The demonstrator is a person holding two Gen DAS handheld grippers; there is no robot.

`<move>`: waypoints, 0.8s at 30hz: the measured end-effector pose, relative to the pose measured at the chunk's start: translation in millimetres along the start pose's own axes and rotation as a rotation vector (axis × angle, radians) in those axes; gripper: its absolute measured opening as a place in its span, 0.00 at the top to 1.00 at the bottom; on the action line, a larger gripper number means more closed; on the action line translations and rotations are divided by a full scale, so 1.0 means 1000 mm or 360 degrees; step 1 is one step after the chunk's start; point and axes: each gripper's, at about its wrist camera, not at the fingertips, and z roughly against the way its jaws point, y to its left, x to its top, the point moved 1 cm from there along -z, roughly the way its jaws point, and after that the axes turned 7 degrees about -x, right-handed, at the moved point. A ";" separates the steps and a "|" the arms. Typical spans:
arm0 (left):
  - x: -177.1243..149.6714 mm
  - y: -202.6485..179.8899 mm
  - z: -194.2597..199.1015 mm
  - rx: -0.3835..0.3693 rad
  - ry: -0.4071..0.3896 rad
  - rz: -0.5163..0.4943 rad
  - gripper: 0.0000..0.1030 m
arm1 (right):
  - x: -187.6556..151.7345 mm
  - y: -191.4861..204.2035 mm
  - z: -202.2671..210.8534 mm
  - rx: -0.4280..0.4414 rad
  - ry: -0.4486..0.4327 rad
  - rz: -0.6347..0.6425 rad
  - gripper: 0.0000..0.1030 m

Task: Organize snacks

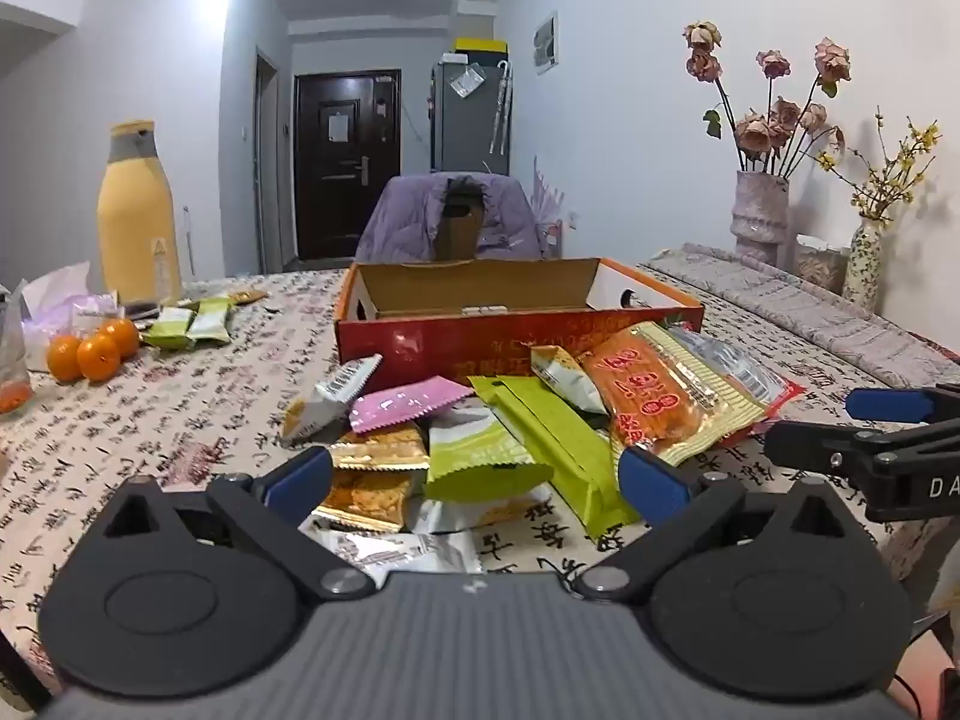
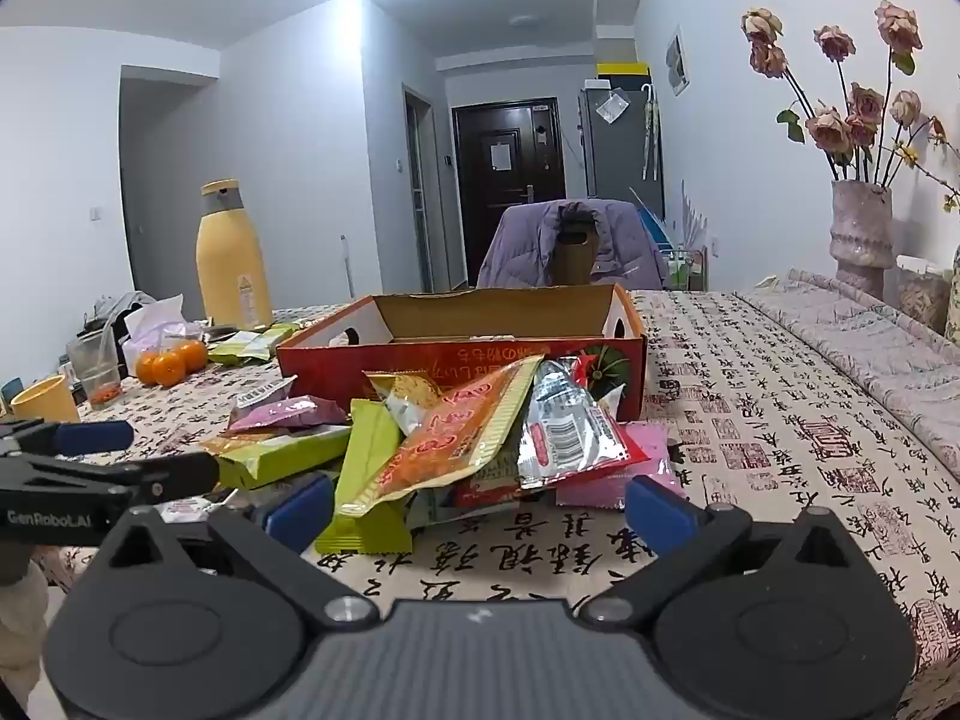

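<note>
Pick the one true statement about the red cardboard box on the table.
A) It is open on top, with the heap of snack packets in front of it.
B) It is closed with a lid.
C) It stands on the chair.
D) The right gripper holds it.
A: the red cardboard box is open on top and the heap of snack packets lies on the table in front of it.

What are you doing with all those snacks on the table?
A person is tidying snacks with a gripper in each hand. The left gripper and the right gripper are both open and holding nothing, poised at the pile of snack packets. The red cardboard box behind the pile looks nearly empty.
</note>
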 end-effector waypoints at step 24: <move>-0.004 0.007 -0.004 -0.0025 -0.0003 0.0082 0.00 | 0.001 0.005 -0.005 -0.0031 -0.0004 0.0031 0.00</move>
